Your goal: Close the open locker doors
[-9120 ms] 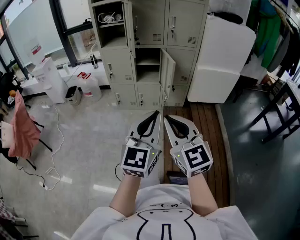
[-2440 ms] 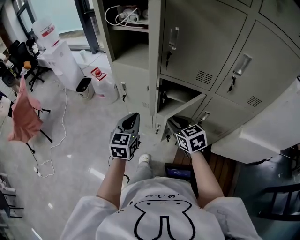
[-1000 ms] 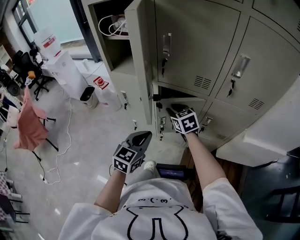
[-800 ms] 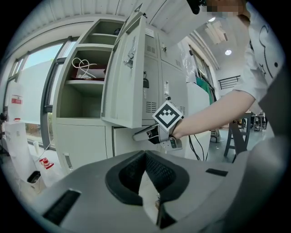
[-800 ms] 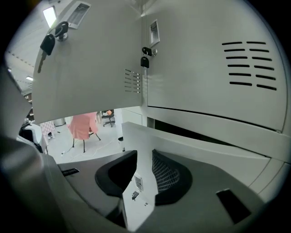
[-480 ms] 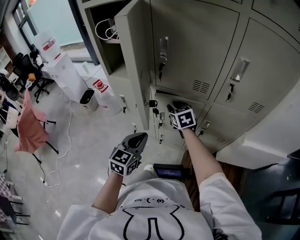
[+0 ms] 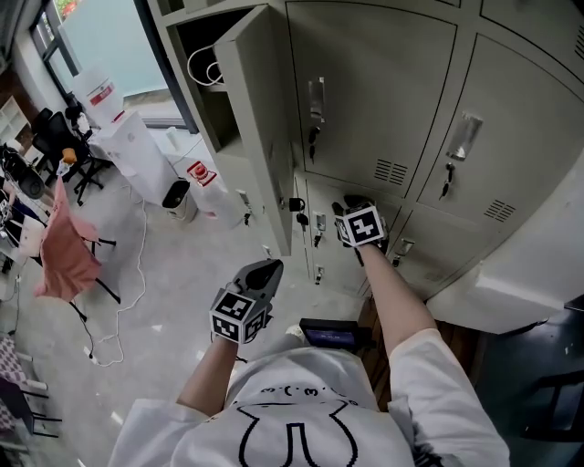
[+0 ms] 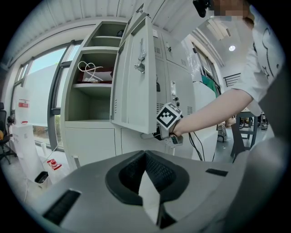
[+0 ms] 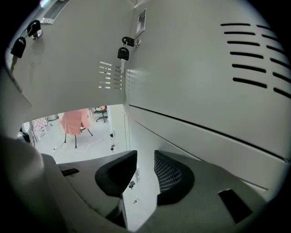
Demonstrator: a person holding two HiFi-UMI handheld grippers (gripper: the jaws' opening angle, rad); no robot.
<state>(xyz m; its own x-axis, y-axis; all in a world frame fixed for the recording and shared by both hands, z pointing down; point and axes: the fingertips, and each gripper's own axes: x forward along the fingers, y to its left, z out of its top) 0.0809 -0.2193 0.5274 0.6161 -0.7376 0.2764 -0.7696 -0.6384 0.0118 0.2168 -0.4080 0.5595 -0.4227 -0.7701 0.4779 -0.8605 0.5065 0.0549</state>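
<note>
Middle locker door (image 7: 324,205) now sits shut; right gripper (image 7: 347,209) fingers apart, left gripper (image 7: 271,266) fingers clenched.

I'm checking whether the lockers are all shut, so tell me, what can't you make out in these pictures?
- Head view: the open door hides most of its locker; only a white cable shows.
- Head view: its cube hides the right hand-held gripper's tips; contact with the middle door unclear.
- Top-row door: cut by the edge.

Open door (image 7: 260,119) stands left of shut doors (image 7: 383,100) — cables (image 7: 203,66) inside its locker (image 7: 187,32).
</note>
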